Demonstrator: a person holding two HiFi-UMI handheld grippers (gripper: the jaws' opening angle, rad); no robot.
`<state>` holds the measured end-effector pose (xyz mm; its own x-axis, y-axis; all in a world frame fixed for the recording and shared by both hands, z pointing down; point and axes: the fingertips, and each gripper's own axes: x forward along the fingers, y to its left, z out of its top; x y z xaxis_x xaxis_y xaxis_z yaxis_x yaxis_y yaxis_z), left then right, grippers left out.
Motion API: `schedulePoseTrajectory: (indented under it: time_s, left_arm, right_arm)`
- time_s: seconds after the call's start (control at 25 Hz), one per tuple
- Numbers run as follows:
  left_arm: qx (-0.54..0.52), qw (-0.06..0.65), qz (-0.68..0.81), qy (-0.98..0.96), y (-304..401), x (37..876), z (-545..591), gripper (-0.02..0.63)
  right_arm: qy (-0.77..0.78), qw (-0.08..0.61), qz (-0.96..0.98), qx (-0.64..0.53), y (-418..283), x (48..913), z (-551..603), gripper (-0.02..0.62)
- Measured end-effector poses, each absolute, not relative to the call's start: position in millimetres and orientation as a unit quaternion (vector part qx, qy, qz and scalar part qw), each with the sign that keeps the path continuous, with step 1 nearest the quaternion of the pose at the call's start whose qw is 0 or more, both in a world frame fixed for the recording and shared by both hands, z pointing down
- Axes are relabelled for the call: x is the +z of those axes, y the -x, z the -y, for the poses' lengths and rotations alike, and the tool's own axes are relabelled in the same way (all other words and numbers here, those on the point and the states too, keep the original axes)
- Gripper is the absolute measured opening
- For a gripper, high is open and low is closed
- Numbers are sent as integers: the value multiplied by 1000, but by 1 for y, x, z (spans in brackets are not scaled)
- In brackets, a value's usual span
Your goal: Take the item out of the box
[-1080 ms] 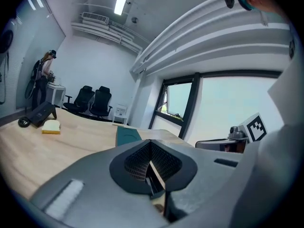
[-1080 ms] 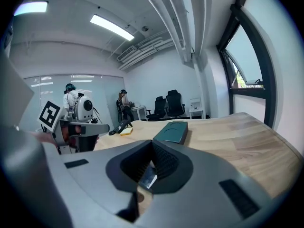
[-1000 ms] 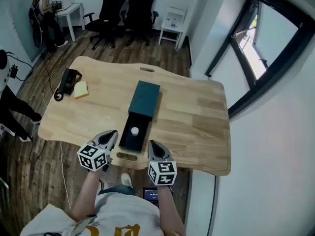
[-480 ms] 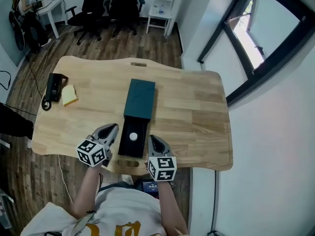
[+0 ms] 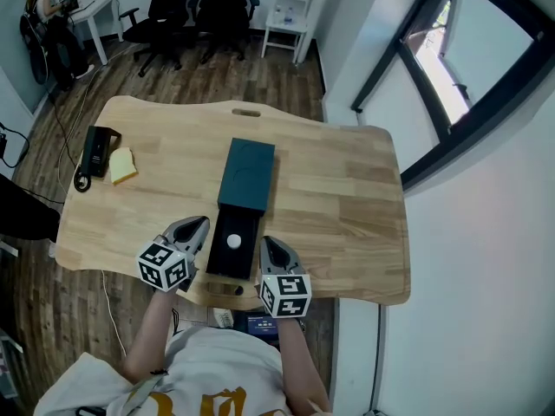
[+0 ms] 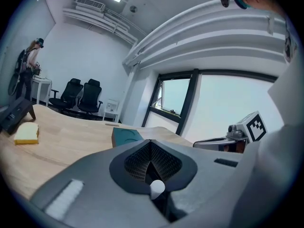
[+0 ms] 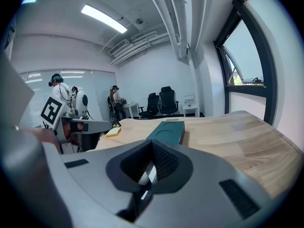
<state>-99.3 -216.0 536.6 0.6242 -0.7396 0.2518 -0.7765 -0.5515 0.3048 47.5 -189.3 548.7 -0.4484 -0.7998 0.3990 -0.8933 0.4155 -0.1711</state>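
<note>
A dark teal box (image 5: pixel 248 172) lies mid-table with its black drawer (image 5: pixel 218 250) slid out toward me. A small white round item (image 5: pixel 233 242) sits in the drawer. My left gripper (image 5: pixel 198 225) is shut and empty just left of the drawer. Just right of it my right gripper (image 5: pixel 270 245) is also shut and empty. In the left gripper view the closed jaws (image 6: pixel 151 161) point along the table, with the white item (image 6: pixel 157 188) low between them and the box (image 6: pixel 127 137) beyond. The right gripper view shows its closed jaws (image 7: pixel 151 161) facing the box (image 7: pixel 168 129).
A black device (image 5: pixel 95 148) and a yellow sponge (image 5: pixel 121 165) lie at the table's left end. The wooden table (image 5: pixel 338 198) has a handle slot (image 5: pixel 225 289) at its front edge. Office chairs (image 5: pixel 186 3) and a white side table (image 5: pixel 284 16) stand beyond; a window (image 5: pixel 451 76) is at the right.
The head view has swung a little, so the box looks straighter. Both grippers stay on either side of the drawer, shut and almost still.
</note>
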Motion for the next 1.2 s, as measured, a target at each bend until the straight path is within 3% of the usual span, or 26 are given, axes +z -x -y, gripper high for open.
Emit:
schedulePoseTrajectory:
  time_s: [0.6, 0.92, 1.2]
  left_arm:
    - [80, 208, 417, -881, 78, 562, 213, 2]
    - [151, 198, 377, -892, 55, 600, 196, 6]
    - [200, 198, 347, -895, 38, 630, 187, 110]
  right_arm:
    - [-507, 130, 826, 207, -64, 574, 189, 5]
    - [-502, 151, 823, 220, -66, 598, 185, 5]
    - [-493, 158, 821, 242, -66, 620, 180, 5]
